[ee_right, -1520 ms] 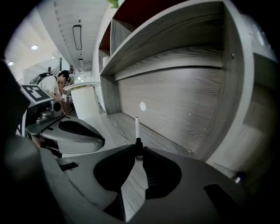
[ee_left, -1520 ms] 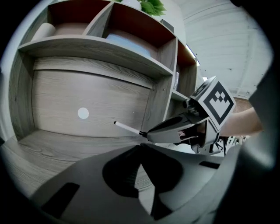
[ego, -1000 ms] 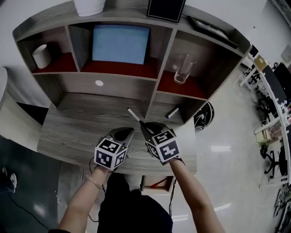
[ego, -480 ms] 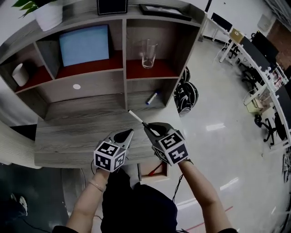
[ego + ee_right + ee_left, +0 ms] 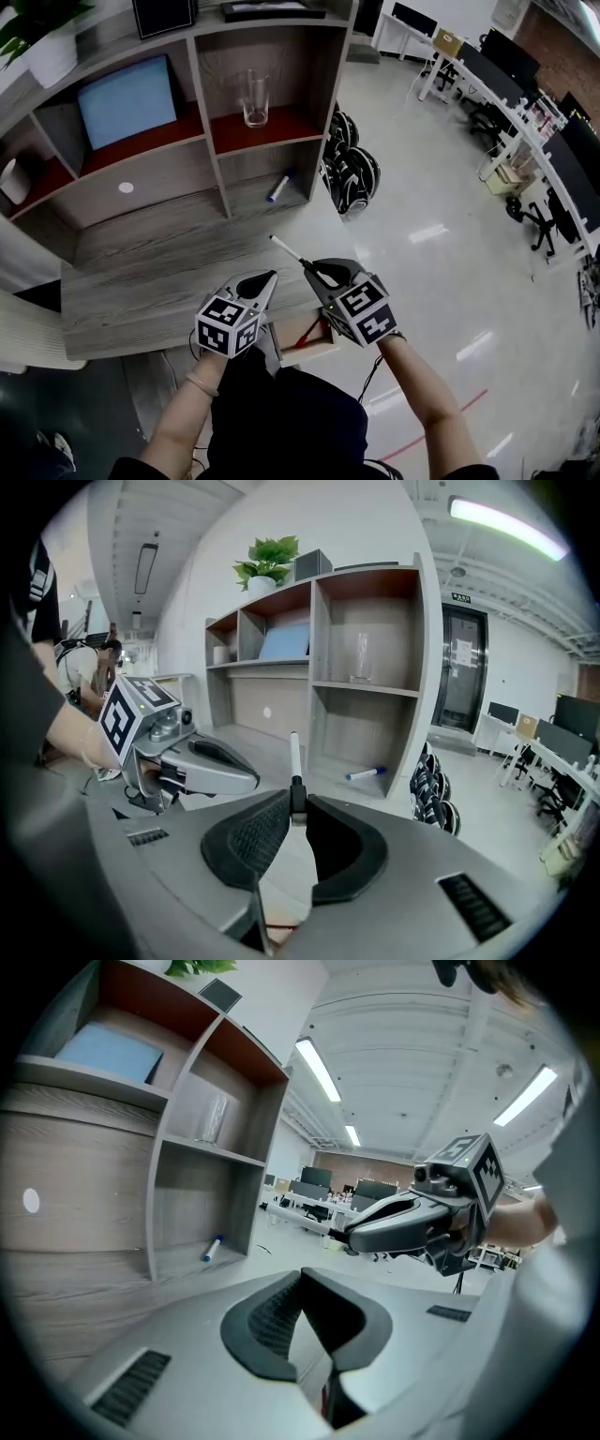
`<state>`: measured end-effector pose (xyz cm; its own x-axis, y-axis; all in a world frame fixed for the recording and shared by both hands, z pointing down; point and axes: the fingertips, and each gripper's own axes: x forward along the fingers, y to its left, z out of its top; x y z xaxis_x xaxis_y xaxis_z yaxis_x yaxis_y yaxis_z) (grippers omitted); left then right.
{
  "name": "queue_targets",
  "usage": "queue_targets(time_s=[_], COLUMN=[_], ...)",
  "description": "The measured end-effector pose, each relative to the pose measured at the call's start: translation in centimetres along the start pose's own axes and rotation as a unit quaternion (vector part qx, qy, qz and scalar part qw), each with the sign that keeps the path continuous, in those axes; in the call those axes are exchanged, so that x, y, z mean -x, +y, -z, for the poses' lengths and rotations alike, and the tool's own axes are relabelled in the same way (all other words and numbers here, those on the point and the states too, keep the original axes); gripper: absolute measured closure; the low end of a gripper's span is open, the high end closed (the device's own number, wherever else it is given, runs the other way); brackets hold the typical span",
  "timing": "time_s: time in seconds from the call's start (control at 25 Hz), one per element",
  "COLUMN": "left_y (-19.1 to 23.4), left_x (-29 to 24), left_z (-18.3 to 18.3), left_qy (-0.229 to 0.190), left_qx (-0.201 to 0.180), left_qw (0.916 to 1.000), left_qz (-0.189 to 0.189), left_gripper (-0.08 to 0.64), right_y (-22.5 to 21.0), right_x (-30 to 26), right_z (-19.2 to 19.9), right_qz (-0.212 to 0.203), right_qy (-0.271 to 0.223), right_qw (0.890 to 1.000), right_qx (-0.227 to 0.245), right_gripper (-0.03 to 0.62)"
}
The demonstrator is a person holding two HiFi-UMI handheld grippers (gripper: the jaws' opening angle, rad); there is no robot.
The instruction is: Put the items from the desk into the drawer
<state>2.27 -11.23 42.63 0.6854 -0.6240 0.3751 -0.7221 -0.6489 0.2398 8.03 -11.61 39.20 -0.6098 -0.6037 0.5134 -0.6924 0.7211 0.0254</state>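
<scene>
My right gripper [image 5: 309, 269] is shut on a white pen [image 5: 285, 250] by its black end, and the pen [image 5: 294, 752] sticks out forward past the jaws. Close to its left, my left gripper [image 5: 267, 277] has its jaws closed together with nothing between them [image 5: 300, 1279]. Both hover over the right front corner of the wooden desk [image 5: 141, 281]. Just below that corner the drawer [image 5: 305, 337] stands open, showing a red inside. A blue marker [image 5: 279, 186] lies in the lower right shelf compartment, also seen as the marker [image 5: 365, 773] ahead of the held pen.
A shelf unit stands at the desk's back with a drinking glass [image 5: 254, 97], a blue panel [image 5: 127, 100] and a white cup [image 5: 7, 178]. A potted plant [image 5: 42, 42] stands on top. Dark helmets [image 5: 352, 169] lie on the floor to the right, office desks beyond.
Both grippers have shifted right along the desk's front edge and now sit over the open drawer. The pen stays in the right gripper. The shelves have slid left in view.
</scene>
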Motion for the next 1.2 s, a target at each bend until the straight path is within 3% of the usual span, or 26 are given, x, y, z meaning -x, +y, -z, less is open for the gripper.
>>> queue_targets(time_s=[0.56, 1.2], left_y=[-4.6, -7.9], left_x=[-2.1, -1.3], left_z=[6.1, 17.0], left_qy=[0.058, 0.156], left_qx=[-0.003, 0.008], left_qw=[0.9971, 0.9852], left_qz=[0.049, 0.070], left_gripper=[0.534, 0.532], right_y=[1.1, 5.9], right_x=[2.9, 3.5], right_z=[8.5, 19.1], right_qz=[0.025, 0.001], right_qy=[0.037, 0.103], right_qw=[0.998, 0.993], right_qx=[-0.046, -0.057], right_gripper=[0.526, 0.526])
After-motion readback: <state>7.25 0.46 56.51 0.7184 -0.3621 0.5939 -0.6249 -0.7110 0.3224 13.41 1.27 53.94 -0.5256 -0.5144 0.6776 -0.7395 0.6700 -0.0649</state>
